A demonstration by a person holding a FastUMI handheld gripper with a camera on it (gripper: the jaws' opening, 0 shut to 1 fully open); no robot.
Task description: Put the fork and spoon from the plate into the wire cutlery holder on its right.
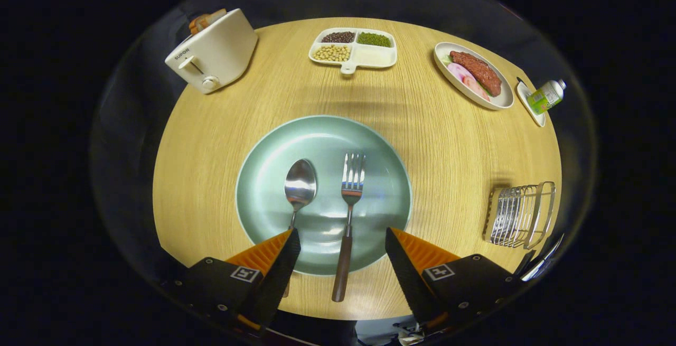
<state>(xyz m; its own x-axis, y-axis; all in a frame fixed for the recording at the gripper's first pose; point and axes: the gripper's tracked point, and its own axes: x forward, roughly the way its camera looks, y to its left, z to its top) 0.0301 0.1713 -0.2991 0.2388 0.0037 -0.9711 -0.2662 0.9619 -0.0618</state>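
Observation:
A pale green plate [264,177] lies on the round wooden table just ahead of my fingers. On it a spoon [300,185] lies to the left and a fork [349,198] with a dark wooden handle to the right, both with heads pointing away from me. The fork's handle runs over the plate's near rim, between my fingers. The spoon's handle disappears behind my left finger. My gripper [342,239] is open above the plate's near rim, holding nothing. The wire cutlery holder [520,214] stands to the right of the plate, near the table's edge.
At the far left stands a white toaster [214,53]. A divided white dish [353,50] with beans is at the far middle. An oval plate [474,74] with meat and a small bottle [546,96] on a saucer are at the far right.

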